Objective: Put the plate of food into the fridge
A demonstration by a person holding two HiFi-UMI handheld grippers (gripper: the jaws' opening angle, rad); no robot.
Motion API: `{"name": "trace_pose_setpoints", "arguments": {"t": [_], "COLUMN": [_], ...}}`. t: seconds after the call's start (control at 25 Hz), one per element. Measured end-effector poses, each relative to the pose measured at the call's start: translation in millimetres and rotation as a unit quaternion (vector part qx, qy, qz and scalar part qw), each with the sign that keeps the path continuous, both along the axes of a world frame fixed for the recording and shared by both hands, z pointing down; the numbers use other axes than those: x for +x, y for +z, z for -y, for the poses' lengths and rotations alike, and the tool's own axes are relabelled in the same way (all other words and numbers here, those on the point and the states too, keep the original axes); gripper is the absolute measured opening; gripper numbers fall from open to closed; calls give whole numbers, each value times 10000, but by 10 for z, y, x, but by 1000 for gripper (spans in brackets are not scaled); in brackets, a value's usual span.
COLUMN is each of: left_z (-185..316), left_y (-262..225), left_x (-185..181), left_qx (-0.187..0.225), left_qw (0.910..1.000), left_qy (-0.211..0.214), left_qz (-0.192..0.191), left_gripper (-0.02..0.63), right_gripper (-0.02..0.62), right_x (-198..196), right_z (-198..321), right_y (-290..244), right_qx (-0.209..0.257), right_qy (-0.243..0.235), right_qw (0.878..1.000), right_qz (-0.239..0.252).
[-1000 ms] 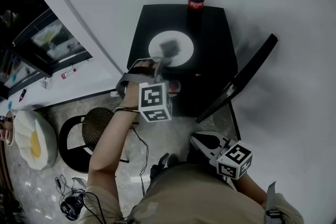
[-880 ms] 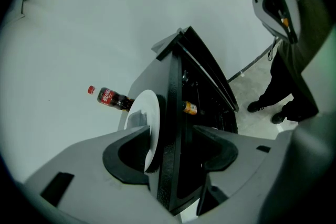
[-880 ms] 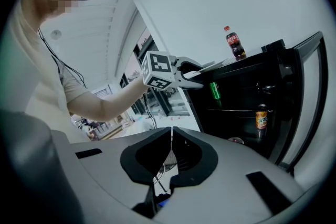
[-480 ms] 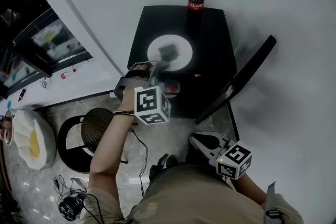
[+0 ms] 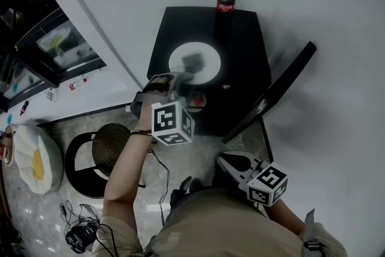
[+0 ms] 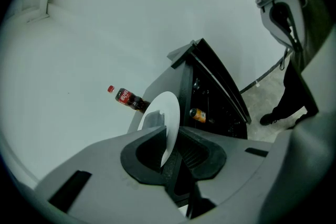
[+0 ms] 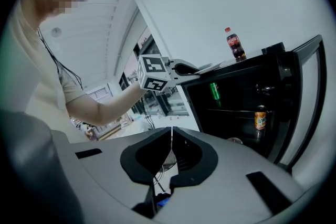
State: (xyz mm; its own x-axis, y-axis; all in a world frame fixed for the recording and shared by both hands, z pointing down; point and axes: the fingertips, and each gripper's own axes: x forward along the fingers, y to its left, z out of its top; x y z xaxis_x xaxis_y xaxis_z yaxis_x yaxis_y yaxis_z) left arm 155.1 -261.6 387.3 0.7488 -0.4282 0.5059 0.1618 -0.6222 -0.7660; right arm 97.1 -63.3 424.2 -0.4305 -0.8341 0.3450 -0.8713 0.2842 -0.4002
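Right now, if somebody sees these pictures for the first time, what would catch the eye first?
The white plate of food on top of the small black fridge, its rim between the jaws of the left tool, which have just been closing on it. Then the cola bottle at the back of the fridge top, and the fridge door open at the right.
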Motion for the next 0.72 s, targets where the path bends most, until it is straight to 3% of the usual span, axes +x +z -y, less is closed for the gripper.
{"name": "trace_pose_setpoints", "arguments": {"t": [0.72], "left_z": [-115], "left_y": [-33], "left_x": [-169], "left_qx": [-220], "left_qw": [9991], "left_qy": [44], "left_qz": [-367], "left_gripper": [64], "right_gripper": [23], "right_x": [-4], "right_z": [121], "right_y": [19], "right_qx": [-54], "right_qy": [75], "right_qw": [9993], "right_qz": [372]}}
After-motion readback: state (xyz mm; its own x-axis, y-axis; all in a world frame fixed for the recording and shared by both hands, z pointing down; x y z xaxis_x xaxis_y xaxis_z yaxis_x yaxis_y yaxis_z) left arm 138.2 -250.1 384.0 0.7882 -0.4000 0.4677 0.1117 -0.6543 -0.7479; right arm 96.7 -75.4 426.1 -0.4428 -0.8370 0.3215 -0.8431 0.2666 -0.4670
